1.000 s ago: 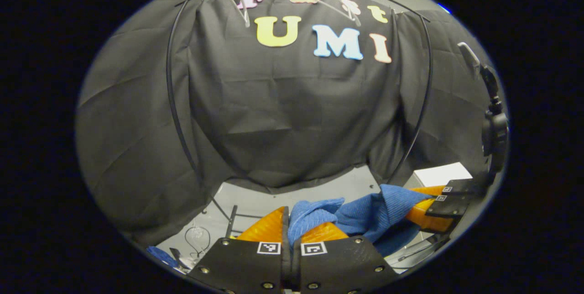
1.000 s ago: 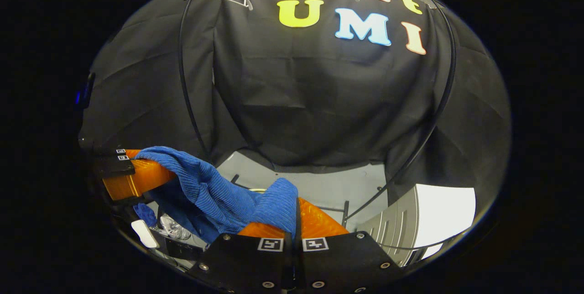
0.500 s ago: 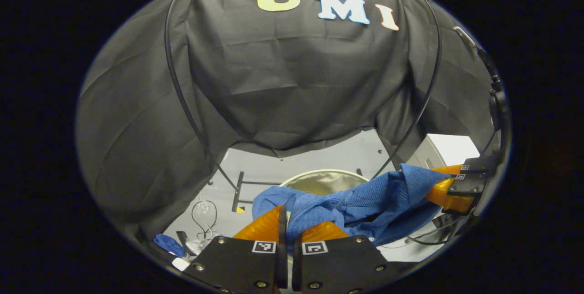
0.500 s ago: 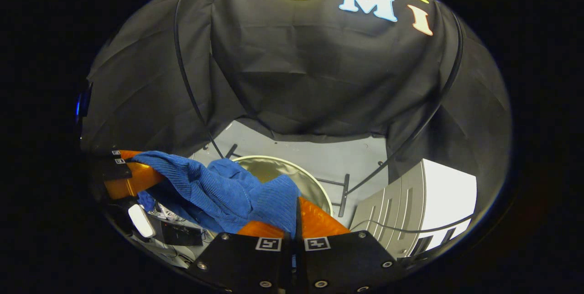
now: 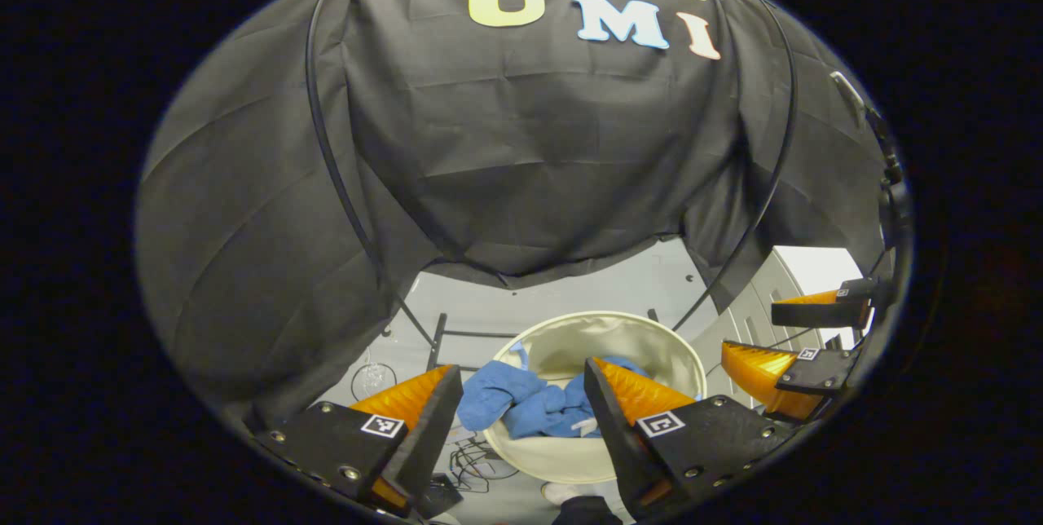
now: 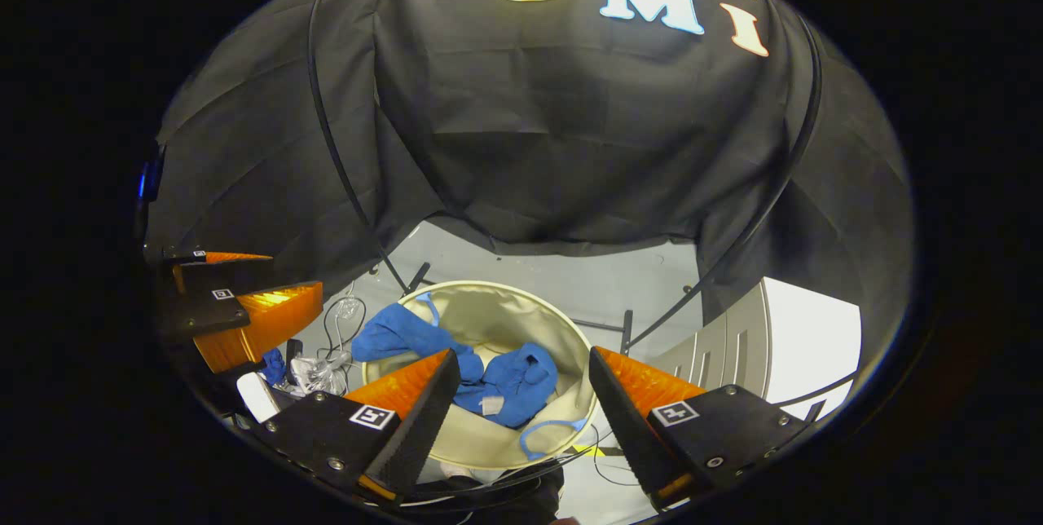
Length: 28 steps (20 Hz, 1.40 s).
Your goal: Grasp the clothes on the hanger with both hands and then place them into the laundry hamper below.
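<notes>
I had both grippers hanging above the round laundry hamper [image 5: 684,354], and neither one gripped anything. In the left gripper view, the left gripper [image 5: 521,382] stood with its fingers spread wide, and the blue garment [image 5: 530,403] showed in the gap between them, lying crumpled inside the hamper with one part draped over the near-left rim. In the same view the right gripper [image 5: 782,329] sat off at the right edge, its two fingers parted as well.

In the right gripper view, the right gripper [image 6: 521,366] was just as wide, with the blue garment [image 6: 497,374] bunched in the laundry hamper [image 6: 497,305] below and a fold lying over the left rim. The left gripper [image 6: 244,280] showed at the far left, fingers apart. Loose cables [image 6: 338,317] lay on the grey floor [image 6: 587,288] beside the hamper, and a white cabinet [image 6: 782,354] stood to its right.
</notes>
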Tool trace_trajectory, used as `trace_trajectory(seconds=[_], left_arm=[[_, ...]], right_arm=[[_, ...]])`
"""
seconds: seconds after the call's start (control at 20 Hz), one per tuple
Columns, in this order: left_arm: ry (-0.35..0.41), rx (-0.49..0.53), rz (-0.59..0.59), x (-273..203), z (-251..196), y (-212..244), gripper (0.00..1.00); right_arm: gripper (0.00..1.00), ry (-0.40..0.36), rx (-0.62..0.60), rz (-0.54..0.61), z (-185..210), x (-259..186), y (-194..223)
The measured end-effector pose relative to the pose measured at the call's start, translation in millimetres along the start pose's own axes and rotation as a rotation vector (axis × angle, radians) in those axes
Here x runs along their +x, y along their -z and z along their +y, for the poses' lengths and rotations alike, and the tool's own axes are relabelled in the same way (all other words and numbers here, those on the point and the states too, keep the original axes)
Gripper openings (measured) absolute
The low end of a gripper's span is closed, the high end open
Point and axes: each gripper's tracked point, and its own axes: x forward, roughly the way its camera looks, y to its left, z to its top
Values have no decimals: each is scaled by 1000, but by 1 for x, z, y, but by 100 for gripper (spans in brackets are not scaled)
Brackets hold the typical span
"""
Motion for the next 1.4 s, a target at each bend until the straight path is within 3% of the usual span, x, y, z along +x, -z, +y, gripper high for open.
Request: trace_trajectory(seconds=[0.6,0.95,1.15,1.4], left_arm=[[-41,21,-113,-26,18,-47,87],[-7,-10,-328,-110,39,-156,87],[17,53,-471,-175,39,-223,87],[66,51,-640,-273,4,-281,87]], right_arm=[[98,-8,24,-72,4,-6,-18],[98,71,50,-296,-22,-61,-95],[98,98,111,-433,-38,-116,-138],[98,151,164,-606,-66,-185,-173]])
